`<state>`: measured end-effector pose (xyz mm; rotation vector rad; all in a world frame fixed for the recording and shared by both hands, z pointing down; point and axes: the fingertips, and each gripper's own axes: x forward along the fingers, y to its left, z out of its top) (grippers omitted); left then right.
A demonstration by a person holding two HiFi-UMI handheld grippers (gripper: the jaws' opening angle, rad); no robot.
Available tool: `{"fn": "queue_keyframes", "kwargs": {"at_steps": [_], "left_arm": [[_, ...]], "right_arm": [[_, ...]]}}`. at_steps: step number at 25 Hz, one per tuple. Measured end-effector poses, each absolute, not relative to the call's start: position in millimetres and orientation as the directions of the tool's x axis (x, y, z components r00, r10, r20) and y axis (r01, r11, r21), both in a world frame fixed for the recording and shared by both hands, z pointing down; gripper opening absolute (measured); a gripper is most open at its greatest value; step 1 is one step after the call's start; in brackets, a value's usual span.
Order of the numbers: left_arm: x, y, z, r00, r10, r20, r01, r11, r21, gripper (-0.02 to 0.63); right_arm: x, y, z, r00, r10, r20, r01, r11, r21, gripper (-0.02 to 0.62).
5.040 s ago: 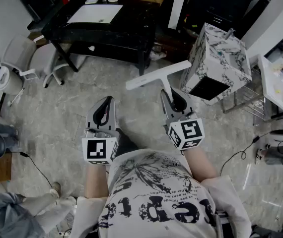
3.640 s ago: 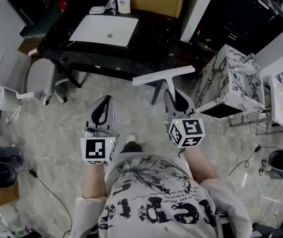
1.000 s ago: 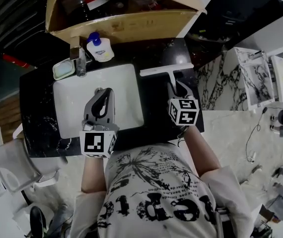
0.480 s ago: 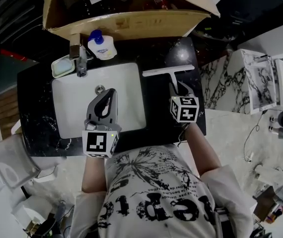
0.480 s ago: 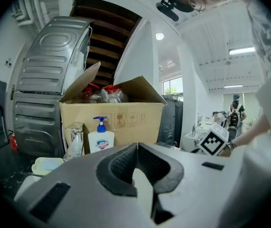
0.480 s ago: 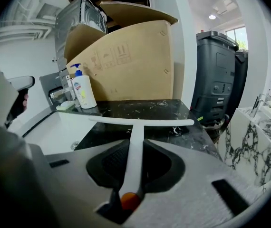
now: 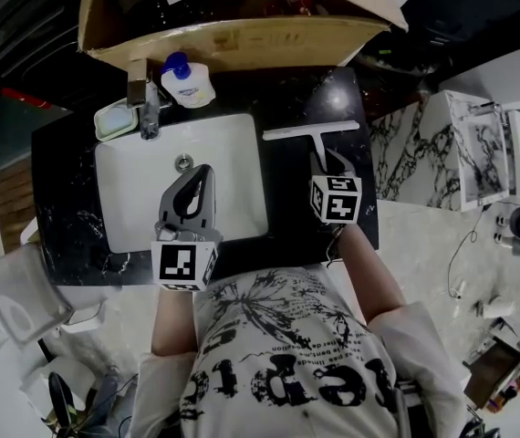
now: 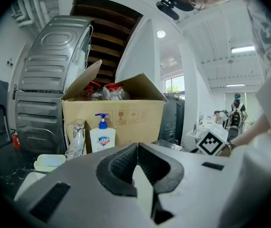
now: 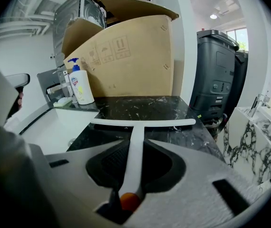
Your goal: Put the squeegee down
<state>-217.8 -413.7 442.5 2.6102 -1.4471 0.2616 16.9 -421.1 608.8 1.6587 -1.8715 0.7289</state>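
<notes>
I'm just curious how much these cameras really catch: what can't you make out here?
- Squeegee blade: touching the counter or just above it? Unclear; the right gripper view is too low-angled, and the head view looks straight down.
- Box contents: mostly cut off by the head view's top edge.
- Bottle label text: too small in every view.

everything's placed off the sink [image 7: 141,199], which is set into the left part of the counter [image 7: 289,210]. the faucet [image 7: 141,99] is at its back left corner, with the soap dish [image 7: 114,121] just left of that and the soap bottle [image 7: 185,82] just right of it. the cardboard box [image 7: 233,30] stands behind the sink, at the counter's back edge. the squeegee [image 7: 313,133] is right of the sink over the counter, crossbar running left-right, handle between the right gripper's [image 7: 326,156] jaws. the left gripper [image 7: 202,168] hangs over the sink's near right part. the marble cabinet [image 7: 452,144] is further right, off the counter.
</notes>
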Motion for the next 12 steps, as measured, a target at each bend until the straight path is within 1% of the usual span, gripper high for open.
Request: {"fn": "queue_keyframes", "kwargs": {"at_steps": [2,5,6,10,12], "left_arm": [[-218,-412,443,0.521,-0.826,0.215,-0.85,-0.526,0.039,0.011],[-217,-411,440,0.518,-0.828,0.215,-0.851,-0.524,0.036,0.011],[-217,-410,438,0.516,-0.829,0.216,-0.852,-0.522,0.034,0.011],[-218,-408,435,0.513,-0.835,0.2,-0.855,-0.519,0.023,0.011],[-218,-407,430,0.512,-0.838,0.189,-0.855,-0.518,0.018,0.011]], "right_arm": [[16,-422,609,-0.104,-0.709,0.698,-0.994,0.092,-0.054,0.095],[16,-420,610,-0.094,-0.704,0.704,-0.995,0.09,-0.042,0.196],[17,-420,609,-0.092,-0.705,0.703,-0.995,0.087,-0.043,0.205],[20,-420,592,-0.106,-0.728,0.678,-0.994,0.075,-0.075,0.212],[17,-421,576,-0.132,-0.751,0.646,-0.991,0.09,-0.099,0.175]]}}
